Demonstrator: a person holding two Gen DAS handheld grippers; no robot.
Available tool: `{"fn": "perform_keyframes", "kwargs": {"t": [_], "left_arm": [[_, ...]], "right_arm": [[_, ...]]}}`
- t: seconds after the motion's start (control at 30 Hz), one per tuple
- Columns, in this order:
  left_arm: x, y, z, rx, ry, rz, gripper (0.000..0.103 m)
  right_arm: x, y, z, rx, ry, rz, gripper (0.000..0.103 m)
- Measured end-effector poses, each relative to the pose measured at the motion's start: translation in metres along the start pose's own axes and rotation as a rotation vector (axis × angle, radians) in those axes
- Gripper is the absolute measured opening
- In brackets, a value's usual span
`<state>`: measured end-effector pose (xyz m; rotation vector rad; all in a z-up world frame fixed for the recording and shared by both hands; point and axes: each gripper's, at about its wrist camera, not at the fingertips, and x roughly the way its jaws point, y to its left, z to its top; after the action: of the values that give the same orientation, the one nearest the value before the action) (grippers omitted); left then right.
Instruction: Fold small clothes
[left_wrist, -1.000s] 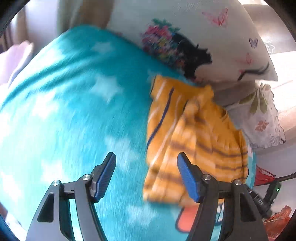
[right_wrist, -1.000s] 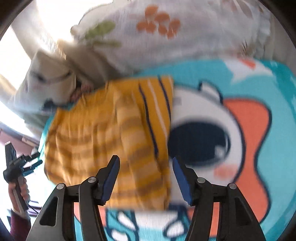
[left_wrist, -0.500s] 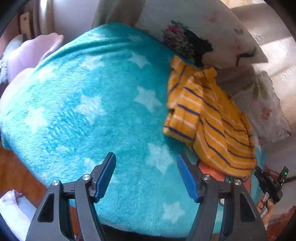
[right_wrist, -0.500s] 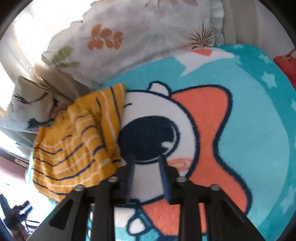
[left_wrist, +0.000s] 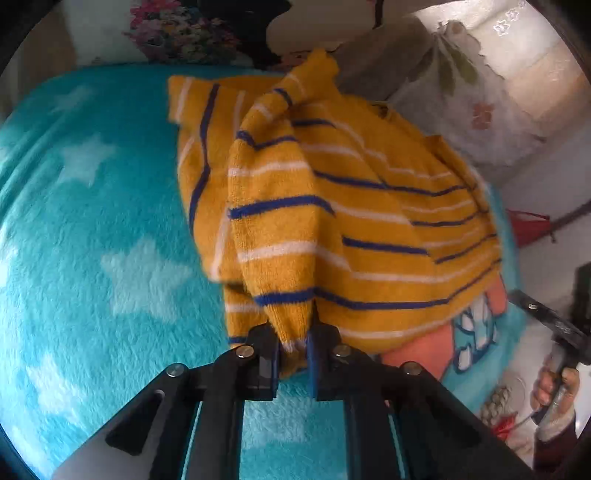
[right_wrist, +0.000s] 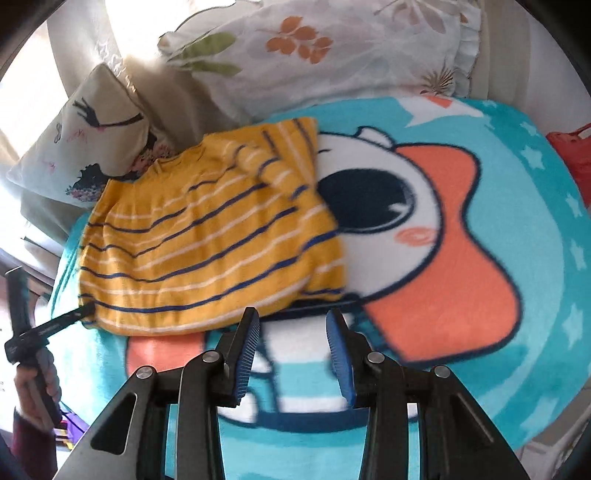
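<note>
A yellow sweater (left_wrist: 332, 206) with blue and white stripes lies crumpled on a teal star blanket (left_wrist: 92, 240). My left gripper (left_wrist: 293, 347) is shut on a bunched fold at the sweater's near edge, and the cloth rises from the pads. In the right wrist view the sweater (right_wrist: 207, 240) lies left of centre, with the left gripper (right_wrist: 83, 310) pinching its lower left corner. My right gripper (right_wrist: 293, 350) stands open just below the sweater's hem, over the blanket's cartoon print (right_wrist: 424, 258), with nothing between its fingers.
Pillows lean behind the sweater: a floral one (right_wrist: 314, 48) and one with a drawn face (right_wrist: 85, 129). A red object (right_wrist: 572, 155) sits at the blanket's right edge. A person's hand (left_wrist: 554, 384) holds the right gripper's handle at the frame's right.
My left gripper moved in to the sweater and shut on its near edge. My right gripper drew back off the sweater to the cartoon print, its jaws narrower than a second ago.
</note>
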<state>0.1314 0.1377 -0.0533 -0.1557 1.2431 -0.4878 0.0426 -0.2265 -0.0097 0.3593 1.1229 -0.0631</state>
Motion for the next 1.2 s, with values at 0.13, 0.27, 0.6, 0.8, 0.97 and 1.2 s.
{"fn": "perform_keyframes", "kwargs": {"t": [0.13, 0.27, 0.6, 0.8, 0.97, 1.2], "left_arm": [[-0.023, 0.018, 0.011, 0.074, 0.004, 0.042, 0.008], [-0.023, 0.035, 0.007, 0.080, 0.032, 0.075, 0.033], [-0.072, 0.061, -0.047, -0.034, -0.094, 0.093, 0.046], [-0.107, 0.092, -0.082, -0.107, -0.148, 0.160, 0.048], [-0.120, 0.100, -0.095, -0.118, -0.174, 0.216, 0.054], [-0.117, 0.102, -0.086, -0.122, -0.178, 0.212, 0.056]], "right_arm": [[0.006, 0.037, 0.004, -0.002, 0.002, 0.008, 0.041], [0.020, 0.089, 0.015, -0.070, 0.016, 0.034, 0.041], [0.111, 0.267, 0.077, -0.372, 0.073, 0.086, 0.041], [0.181, 0.338, 0.101, -0.556, 0.071, -0.106, 0.042], [0.205, 0.388, 0.100, -0.676, 0.101, -0.105, 0.040], [0.151, 0.367, 0.100, -0.574, -0.007, 0.015, 0.043]]}}
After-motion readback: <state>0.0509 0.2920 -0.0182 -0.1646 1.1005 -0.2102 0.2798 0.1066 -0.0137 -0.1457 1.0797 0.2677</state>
